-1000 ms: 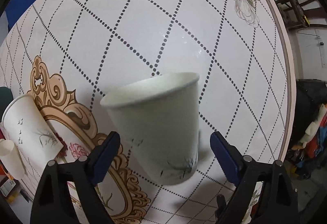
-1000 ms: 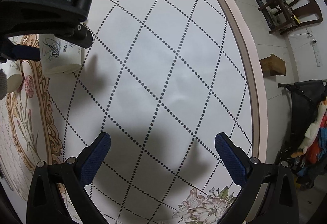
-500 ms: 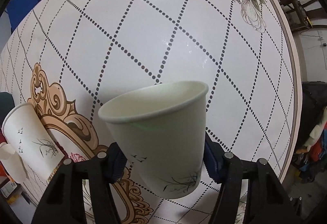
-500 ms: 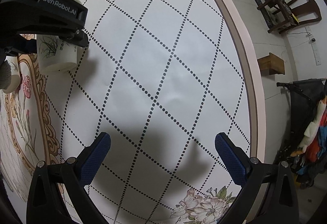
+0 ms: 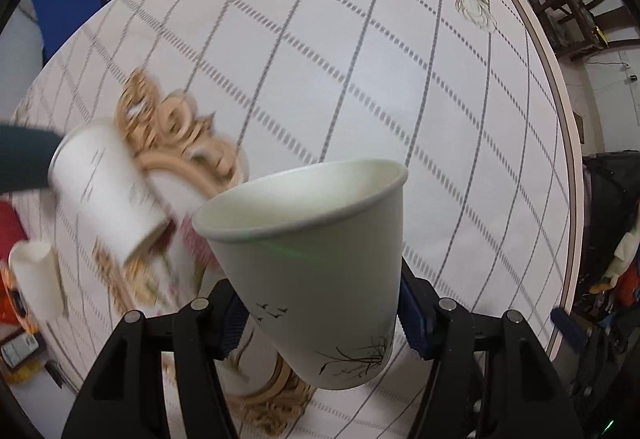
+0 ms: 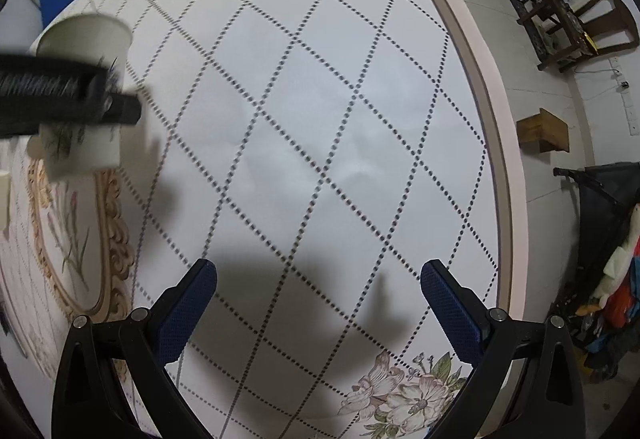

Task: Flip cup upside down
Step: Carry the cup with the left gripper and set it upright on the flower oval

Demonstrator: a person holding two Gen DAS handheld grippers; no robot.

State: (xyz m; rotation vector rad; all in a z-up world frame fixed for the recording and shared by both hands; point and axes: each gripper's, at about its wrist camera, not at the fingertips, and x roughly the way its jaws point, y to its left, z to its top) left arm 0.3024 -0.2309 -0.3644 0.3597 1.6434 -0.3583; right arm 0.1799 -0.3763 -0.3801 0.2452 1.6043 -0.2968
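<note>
Cup [image 5: 316, 279] fills the near middle of the left wrist view, a white paper one with small birds and a grass sprig printed on its wall, mouth up and tilted toward the far right, held off the table [image 5: 360, 79]. The left tongs [image 5: 320, 319] are clamped on its lower wall, a blue pad pressed to each side. To the left a second paper cup [image 5: 106, 191] shows blurred over the gold scroll pattern, and a smaller white cup [image 5: 36, 279] sits at the near left edge. In the right wrist view the right tongs [image 6: 318, 309] stand wide apart with nothing between them, above the table's dotted diamond cloth [image 6: 320, 139]. At far left the held cup [image 6: 86, 39] shows above the dark, blurred bar of the left tongs [image 6: 68, 99], its lower part showing below the bar.
</note>
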